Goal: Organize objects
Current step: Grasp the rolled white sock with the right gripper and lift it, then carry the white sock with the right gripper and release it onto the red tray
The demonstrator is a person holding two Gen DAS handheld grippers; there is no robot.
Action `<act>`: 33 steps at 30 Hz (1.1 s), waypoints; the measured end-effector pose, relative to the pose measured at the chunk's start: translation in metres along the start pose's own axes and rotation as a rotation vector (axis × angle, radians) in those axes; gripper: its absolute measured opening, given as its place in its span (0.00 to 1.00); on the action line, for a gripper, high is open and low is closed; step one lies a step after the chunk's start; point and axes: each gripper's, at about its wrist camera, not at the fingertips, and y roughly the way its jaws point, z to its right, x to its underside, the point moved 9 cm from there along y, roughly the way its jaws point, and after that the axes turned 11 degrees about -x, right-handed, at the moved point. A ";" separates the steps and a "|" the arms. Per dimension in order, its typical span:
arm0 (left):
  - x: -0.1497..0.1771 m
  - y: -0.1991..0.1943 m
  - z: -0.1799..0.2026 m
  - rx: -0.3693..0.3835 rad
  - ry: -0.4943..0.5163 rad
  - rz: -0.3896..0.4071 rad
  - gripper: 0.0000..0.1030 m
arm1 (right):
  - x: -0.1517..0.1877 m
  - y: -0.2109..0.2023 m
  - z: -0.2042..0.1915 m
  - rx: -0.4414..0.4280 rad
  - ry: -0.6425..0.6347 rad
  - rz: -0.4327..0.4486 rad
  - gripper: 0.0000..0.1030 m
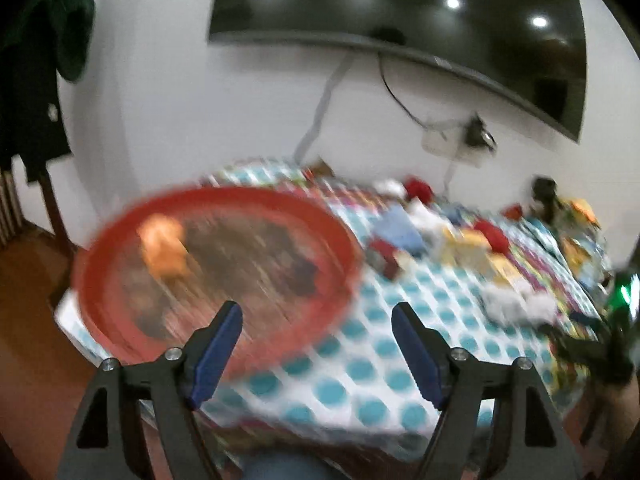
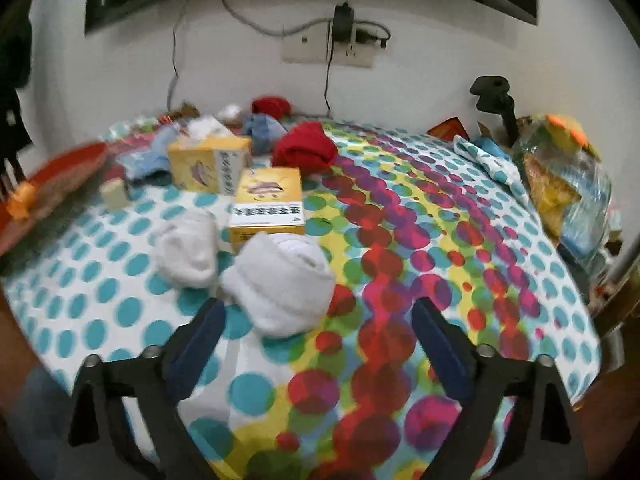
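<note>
The left wrist view is blurred. A red round basket (image 1: 216, 280) sits at the table's left end with an orange thing (image 1: 164, 248) inside. My left gripper (image 1: 318, 312) hangs open and empty beside the basket's right rim. In the right wrist view, my right gripper (image 2: 320, 307) is open above the spotted tablecloth (image 2: 400, 240). A white rolled sock (image 2: 280, 284) lies just ahead, near its left finger and untouched. A second white roll (image 2: 188, 252), two yellow boxes (image 2: 268, 204) (image 2: 208, 164), a red roll (image 2: 304, 148) and blue cloth (image 2: 264, 128) lie beyond.
A small beige block (image 2: 114, 194) stands near the red basket (image 2: 52, 176). Plastic bags of packets (image 2: 560, 184) and a dark stand (image 2: 492, 96) crowd the table's right side. A wall socket with plugs (image 2: 340, 40) and a dark screen (image 1: 400, 20) are behind. Wooden floor (image 1: 28, 272) shows left.
</note>
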 end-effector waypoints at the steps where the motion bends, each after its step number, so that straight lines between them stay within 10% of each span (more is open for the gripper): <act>1: 0.007 0.002 0.006 0.020 0.000 -0.022 0.77 | -0.002 0.007 0.000 -0.016 0.006 -0.023 0.62; 8: 0.030 -0.003 0.037 0.102 0.065 -0.028 0.77 | -0.010 0.022 -0.006 -0.081 0.053 -0.026 0.40; 33: 0.021 -0.028 -0.011 -0.063 0.014 0.026 0.77 | -0.121 -0.016 -0.067 -0.093 -0.003 0.096 0.39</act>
